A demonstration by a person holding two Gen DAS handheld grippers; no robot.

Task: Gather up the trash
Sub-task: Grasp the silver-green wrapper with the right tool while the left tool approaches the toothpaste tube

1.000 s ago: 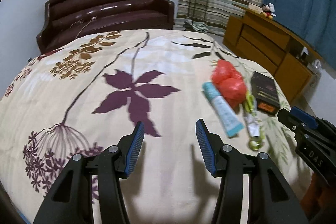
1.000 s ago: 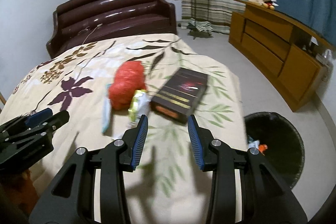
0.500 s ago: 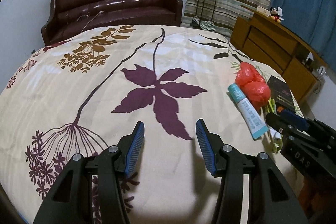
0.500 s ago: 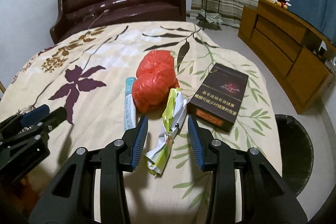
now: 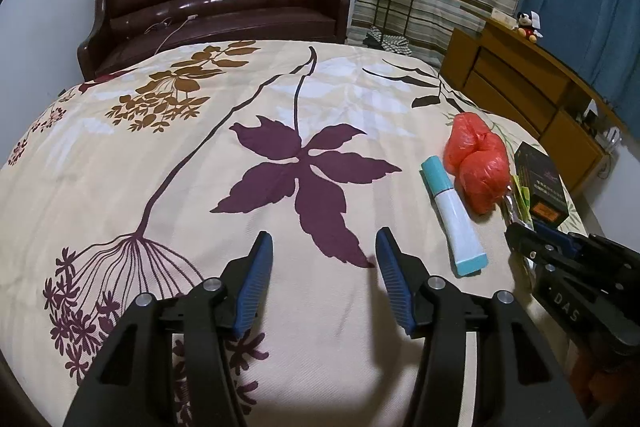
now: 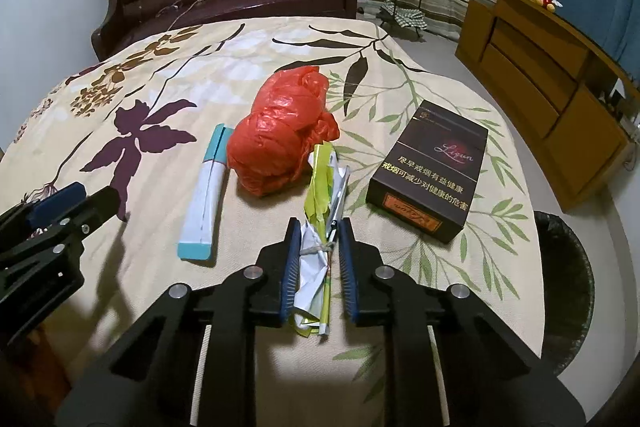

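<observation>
Since a second ago my right tool (image 6: 319, 245) has pushed in over the bed (image 5: 168, 163) and its blue pads (image 6: 291, 259) now straddle the crumpled yellow-and-white wrapper (image 6: 320, 211), which earlier lay well ahead of it. The jaws have narrowed around the wrapper's tied middle, yet I see slivers of gap on both sides, so I judge it not yet clamped: closing, not gripping. My left tool (image 5: 324, 267) has drifted a little nearer over the purple leaf print and hangs spread wide, holding nothing.

As for progress, almost everything is left. All four pieces lie on the quilt near its right edge: the wrapper between my right jaws, the red plastic bag (image 6: 282, 143) just behind it and touching its far end, the teal-and-white tube (image 6: 206, 203) just left of the bag, and the dark cigarette box (image 6: 430, 167) to the right, apart from the wrapper. The black bin (image 6: 568, 291) stands on the floor beside the bed, lower right in the right wrist view; I cannot tell here what it holds.

So I take this as the first pick in hand. What remains, by my reckoning, is to finish the squeeze, lift, carry the wrapper right to the bin, and then come back for the bag, tube and box.
</observation>
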